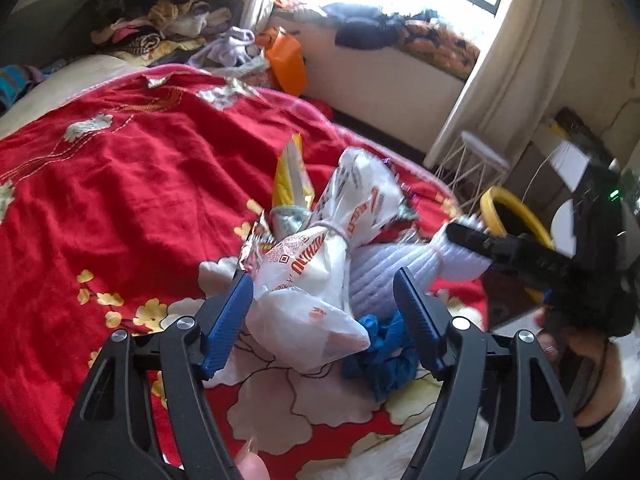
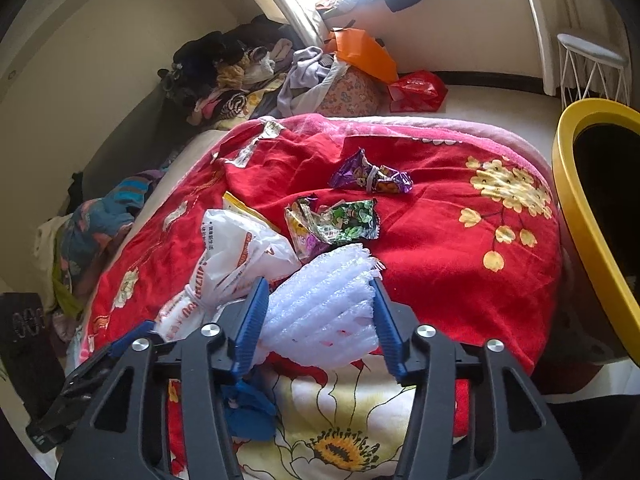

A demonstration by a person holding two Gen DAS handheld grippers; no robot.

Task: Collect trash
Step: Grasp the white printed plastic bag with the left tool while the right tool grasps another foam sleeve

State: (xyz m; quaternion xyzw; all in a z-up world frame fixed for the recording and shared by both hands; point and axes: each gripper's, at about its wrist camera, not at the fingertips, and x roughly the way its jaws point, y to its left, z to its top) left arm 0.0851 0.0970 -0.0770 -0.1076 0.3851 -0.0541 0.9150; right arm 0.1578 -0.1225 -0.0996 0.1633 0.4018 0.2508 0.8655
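Observation:
Trash lies on a red flowered blanket point(image 1: 120, 184). A knotted white plastic bag point(image 1: 316, 280) sits between the pads of my left gripper point(image 1: 326, 312); the left pad touches it, while the right pad stands apart beside a crumpled blue piece point(image 1: 384, 344). My right gripper point(image 2: 320, 320) has both pads against a white ribbed foam wrap point(image 2: 320, 300), which looks pinched in the left wrist view too point(image 1: 400, 264). Beyond lie a green wrapper point(image 2: 332, 224), a purple wrapper point(image 2: 370, 176) and a yellow wrapper point(image 1: 292, 172).
A yellow-rimmed bin point(image 2: 580, 208) stands just off the bed's right edge. Behind it is a white wire stool point(image 2: 592, 64). Piled clothes point(image 2: 224, 72), an orange bag point(image 2: 364, 52) and a red bag point(image 2: 418, 90) crowd the far end below the window.

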